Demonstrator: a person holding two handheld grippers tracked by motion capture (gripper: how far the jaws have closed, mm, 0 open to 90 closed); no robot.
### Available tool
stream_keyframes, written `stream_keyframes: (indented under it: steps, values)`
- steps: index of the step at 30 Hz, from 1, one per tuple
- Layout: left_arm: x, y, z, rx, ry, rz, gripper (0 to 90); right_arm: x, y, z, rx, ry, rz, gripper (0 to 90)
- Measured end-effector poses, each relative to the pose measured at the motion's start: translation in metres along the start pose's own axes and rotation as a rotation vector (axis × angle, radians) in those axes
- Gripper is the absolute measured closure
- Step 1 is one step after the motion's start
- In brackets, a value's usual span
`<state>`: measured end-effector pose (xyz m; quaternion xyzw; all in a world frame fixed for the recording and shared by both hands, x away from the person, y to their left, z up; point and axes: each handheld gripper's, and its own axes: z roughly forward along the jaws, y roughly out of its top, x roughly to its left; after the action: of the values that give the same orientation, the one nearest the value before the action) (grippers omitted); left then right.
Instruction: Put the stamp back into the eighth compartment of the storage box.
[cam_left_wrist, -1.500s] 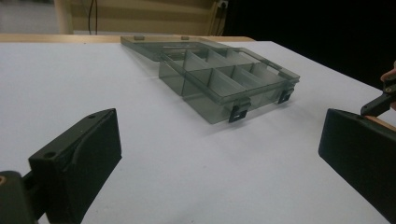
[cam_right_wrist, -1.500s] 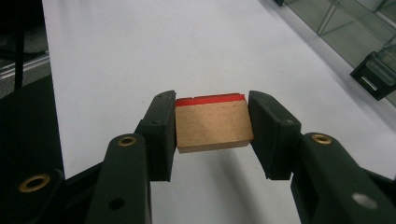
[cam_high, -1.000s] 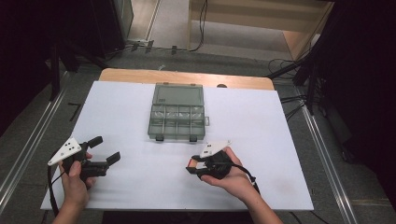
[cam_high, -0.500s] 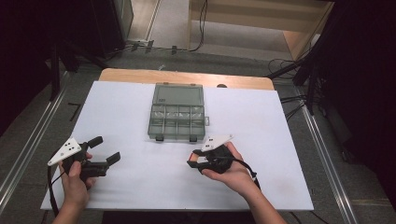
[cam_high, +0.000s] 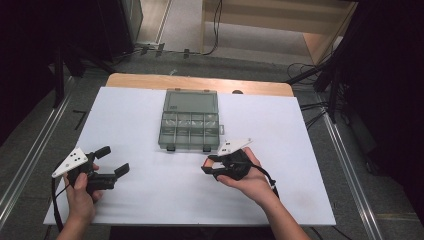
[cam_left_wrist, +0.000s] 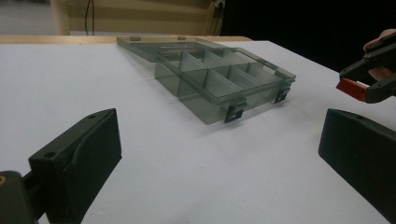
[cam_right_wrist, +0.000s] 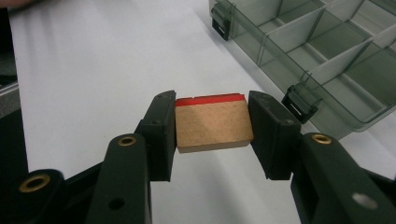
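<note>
A clear grey compartment box (cam_high: 190, 120) lies open on the white tabletop (cam_high: 150, 200), its dividers plain in the left gripper view (cam_left_wrist: 210, 79). My right gripper (cam_high: 209, 165) hovers just in front of the box's near right corner. In the right gripper view it is shut (cam_right_wrist: 212, 126) on a small wooden block with a red face (cam_right_wrist: 212, 122), a pad pressed to each side. The box's latched front edge (cam_right_wrist: 299, 100) lies just right of it. At the near left, apart from the box, my left gripper (cam_high: 114, 160) stands wide open with nothing between its fingers (cam_left_wrist: 79, 154).
The left gripper view catches the right gripper (cam_left_wrist: 373, 77) and its red block (cam_left_wrist: 351, 88) at the far right. Behind the white sheet runs the table's wooden back edge (cam_high: 200, 82). Metal rails (cam_high: 30, 160) and floor cables flank the table.
My right hand has edged slightly toward the box, the block still in its grip. The left hand has stayed put.
</note>
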<state>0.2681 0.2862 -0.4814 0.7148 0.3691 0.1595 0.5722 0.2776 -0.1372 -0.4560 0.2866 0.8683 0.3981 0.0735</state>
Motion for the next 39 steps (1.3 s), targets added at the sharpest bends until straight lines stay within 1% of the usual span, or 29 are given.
stream_keyframes:
  steps: [3, 7, 11, 17, 18, 22, 31, 35, 39]
  values:
    - [0.000, 0.000, 0.000, -0.001, -0.001, 0.000, 0.0, -0.001, 0.002, 0.000, -0.003, -0.005, 0.003, 52.7]
    - [0.000, 0.000, 0.000, -0.002, -0.001, -0.003, 0.0, -0.005, 0.004, -0.001, -0.009, -0.003, 0.028, 52.7]
    - [0.000, 0.000, -0.001, -0.002, -0.001, -0.003, 0.0, -0.008, 0.007, -0.001, -0.012, -0.014, 0.031, 52.7]
    - [0.000, 0.000, 0.000, -0.002, -0.002, -0.001, 0.0, -0.010, 0.012, -0.002, -0.018, -0.026, 0.018, 52.7]
    - [0.000, 0.000, 0.000, -0.003, -0.003, -0.001, 0.0, -0.011, 0.013, -0.002, -0.017, -0.028, 0.024, 52.7]
    - [0.000, 0.000, 0.000, -0.002, -0.002, -0.004, 0.0, -0.013, 0.016, -0.004, -0.031, -0.040, 0.024, 52.7]
    - [0.000, 0.000, -0.001, -0.004, -0.004, -0.005, 0.0, -0.022, 0.019, -0.004, -0.056, -0.078, 0.054, 52.7]
    - [0.000, 0.000, -0.001, -0.001, -0.004, -0.002, 0.0, -0.026, 0.021, -0.003, -0.069, -0.089, 0.058, 52.7]
    - [0.000, 0.000, -0.001, -0.002, -0.002, -0.004, 0.0, -0.031, 0.022, 0.000, -0.085, -0.087, 0.065, 52.7]
